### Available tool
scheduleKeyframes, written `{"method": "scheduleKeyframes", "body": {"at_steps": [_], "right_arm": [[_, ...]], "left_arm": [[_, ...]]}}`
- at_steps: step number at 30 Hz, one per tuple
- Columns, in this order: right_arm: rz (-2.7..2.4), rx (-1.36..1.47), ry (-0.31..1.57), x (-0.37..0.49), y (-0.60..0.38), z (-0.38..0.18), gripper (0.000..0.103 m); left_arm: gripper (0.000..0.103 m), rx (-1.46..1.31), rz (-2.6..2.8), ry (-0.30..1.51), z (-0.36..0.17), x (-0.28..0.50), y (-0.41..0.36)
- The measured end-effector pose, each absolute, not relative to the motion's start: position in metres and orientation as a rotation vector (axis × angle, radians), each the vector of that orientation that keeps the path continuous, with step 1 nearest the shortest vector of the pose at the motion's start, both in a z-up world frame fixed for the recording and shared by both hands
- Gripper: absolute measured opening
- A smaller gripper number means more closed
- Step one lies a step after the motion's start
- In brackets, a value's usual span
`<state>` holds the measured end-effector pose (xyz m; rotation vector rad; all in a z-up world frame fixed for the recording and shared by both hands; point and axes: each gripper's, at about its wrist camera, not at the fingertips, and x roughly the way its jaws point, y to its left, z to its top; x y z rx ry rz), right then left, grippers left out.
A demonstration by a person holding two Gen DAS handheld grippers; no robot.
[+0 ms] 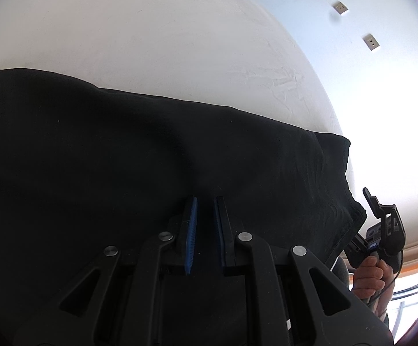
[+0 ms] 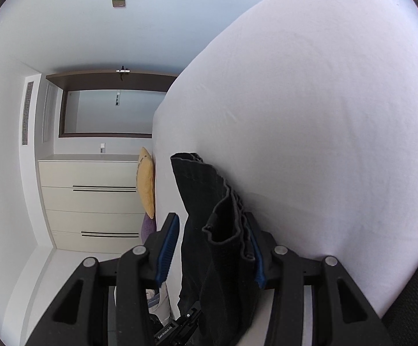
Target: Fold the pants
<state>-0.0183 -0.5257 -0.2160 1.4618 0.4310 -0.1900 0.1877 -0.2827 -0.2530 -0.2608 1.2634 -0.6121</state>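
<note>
Black pants (image 1: 151, 150) lie spread across a white bed (image 1: 151, 34) in the left wrist view. My left gripper (image 1: 206, 201) hovers over the cloth with its blue-padded jaws slightly apart, nothing between them. In the right wrist view, the pants' layered hem end (image 2: 209, 201) stands between the jaws of my right gripper (image 2: 213, 222), which are wide apart; the cloth rests against the right pad, away from the left pad. The right gripper also shows in the left wrist view (image 1: 382, 225), at the pants' right end, held by a hand.
The white bed (image 2: 324, 115) fills the right of the right wrist view. A cream drawer chest (image 2: 93, 201), a yellow cushion (image 2: 147, 181) and a mirror (image 2: 114, 112) stand beyond the bed's edge. Wall sockets (image 1: 372, 42) sit on the far wall.
</note>
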Motion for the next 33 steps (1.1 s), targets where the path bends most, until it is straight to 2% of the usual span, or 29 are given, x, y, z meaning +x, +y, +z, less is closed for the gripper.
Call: {"method": "scheduleKeyframes", "body": {"at_steps": [2, 4, 7, 9, 17, 21, 24, 27, 33], "right_arm": [[-0.187, 1.451, 0.429, -0.012, -0.526, -0.216, 0.044], [-0.178, 1.453, 0.442, -0.007, -0.527, -0.218, 0.037], [-0.189, 1.429, 0.48, -0.003, -0.526, -0.219, 0.016], [-0.203, 1.426, 0.487, -0.004, -0.526, -0.221, 0.011], [-0.253, 1.287, 0.535, 0.005, -0.515, -0.198, 0.01], [-0.179, 0.973, 0.599, 0.034, -0.469, -0.142, 0.011], [-0.012, 0.596, 0.702, 0.066, -0.382, -0.106, 0.011], [0.106, 0.158, 0.895, 0.086, -0.285, -0.123, 0.01], [0.106, 0.089, 0.985, 0.083, -0.255, -0.164, 0.01]], "left_arm": [[0.012, -0.259, -0.609, 1.262, -0.252, 0.187, -0.28], [0.012, -0.259, -0.608, 1.261, -0.251, 0.187, -0.277], [0.012, -0.264, -0.608, 1.26, -0.25, 0.187, -0.272], [0.012, -0.273, -0.61, 1.259, -0.25, 0.187, -0.269], [0.012, -0.315, -0.62, 1.255, -0.25, 0.188, -0.259], [0.012, -0.34, -0.629, 1.249, -0.253, 0.187, -0.254], [0.012, -0.355, -0.636, 1.245, -0.255, 0.187, -0.25], [0.012, -0.383, -0.641, 1.243, -0.256, 0.188, -0.243], [0.012, -0.455, -0.591, 1.228, -0.246, 0.187, -0.217]]}}
